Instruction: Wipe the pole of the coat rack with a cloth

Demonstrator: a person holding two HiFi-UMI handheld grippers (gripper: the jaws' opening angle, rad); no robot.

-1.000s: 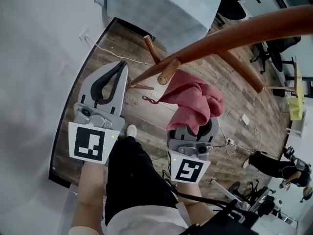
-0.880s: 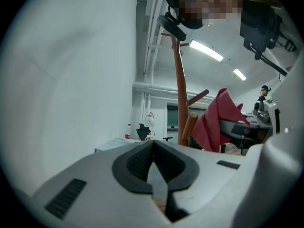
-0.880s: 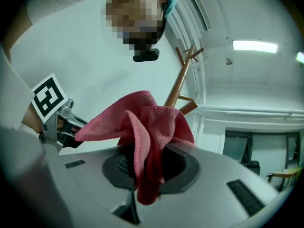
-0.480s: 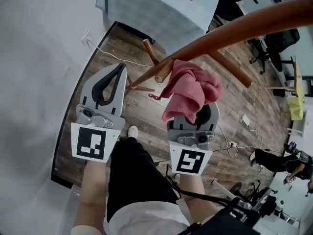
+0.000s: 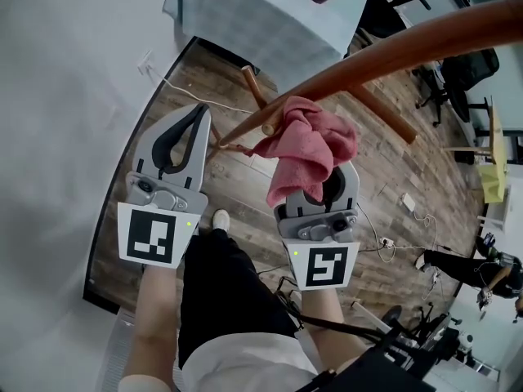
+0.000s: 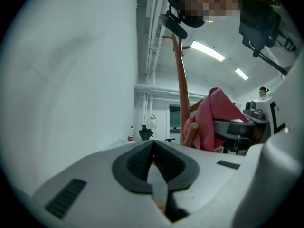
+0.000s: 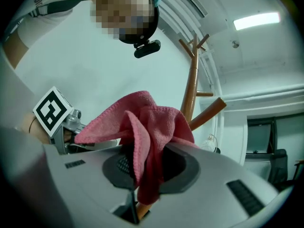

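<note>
Since a second ago the right gripper [image 5: 317, 188] has shifted left and up, carrying the cloth [image 5: 306, 149] from below the pole [image 5: 392, 51] to right against it, while the left gripper [image 5: 200, 113] has hardly moved. In the right gripper view the jaws of the right gripper [image 7: 142, 175] are clamped on the lower part of the pink cloth [image 7: 142, 127], which bunches up above them in loose folds. In the head view the top of the cloth meets the underside of the brown wooden pole, just beside a short peg [image 5: 274, 121] that sticks out from it. From the left gripper view the cloth [image 6: 213, 118] hangs close against the right side of the pole [image 6: 180, 89], next to the peg [image 6: 190, 134]. The left gripper [image 6: 153, 146] has its jaws pressed together with nothing between them; it sits to the left of the pole, apart from it and from the cloth. Below lies a wood floor [image 5: 237, 186], with a grey wall [image 5: 65, 96] on the left and a table [image 5: 245, 15] under a pale cover further off. The person's legs stand between the two grippers.
</note>
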